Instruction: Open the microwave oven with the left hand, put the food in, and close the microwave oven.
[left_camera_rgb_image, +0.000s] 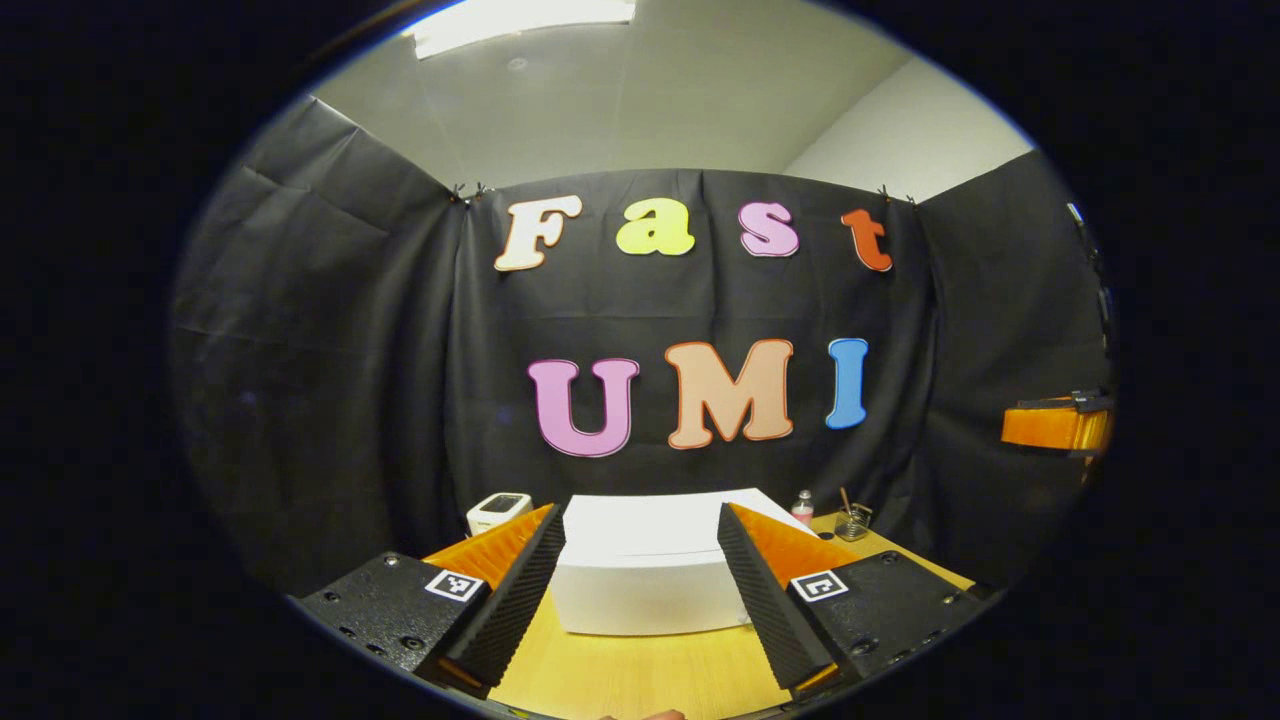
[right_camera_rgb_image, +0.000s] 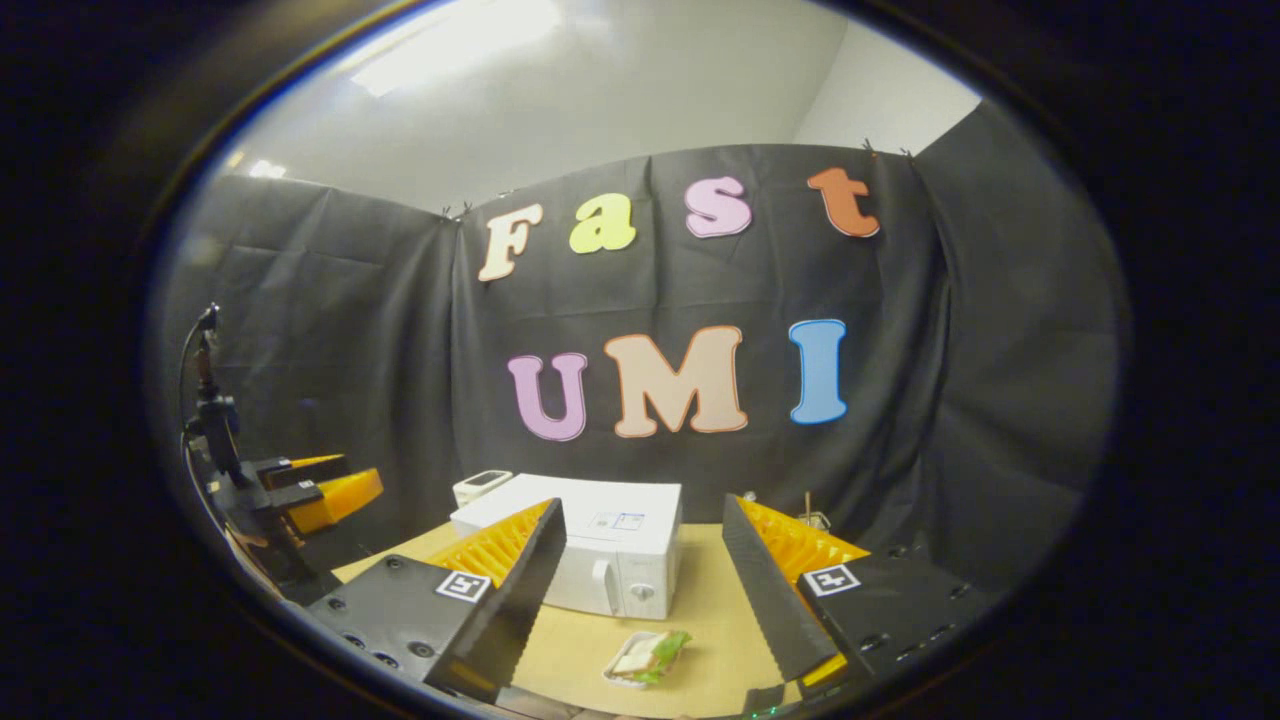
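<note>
A white microwave (left_camera_rgb_image: 650, 585) stands on the wooden table (left_camera_rgb_image: 640, 675), straight ahead of my left gripper (left_camera_rgb_image: 640, 512), which is open and holds nothing. In the right gripper view the microwave (right_camera_rgb_image: 600, 560) is seen from a corner, its door shut, with a handle and a knob on the front. The food, a sandwich with lettuce on a small tray (right_camera_rgb_image: 648, 657), lies on the table in front of the microwave, just below and between the fingers of my open right gripper (right_camera_rgb_image: 641, 502). The left gripper (right_camera_rgb_image: 320, 492) hovers off to the left there.
A small white device (left_camera_rgb_image: 498, 510) sits behind the microwave on the left. A little bottle (left_camera_rgb_image: 803, 505) and a glass jar with a stick (left_camera_rgb_image: 853, 521) stand at the back right. The right gripper (left_camera_rgb_image: 1060, 425) shows at the far right edge.
</note>
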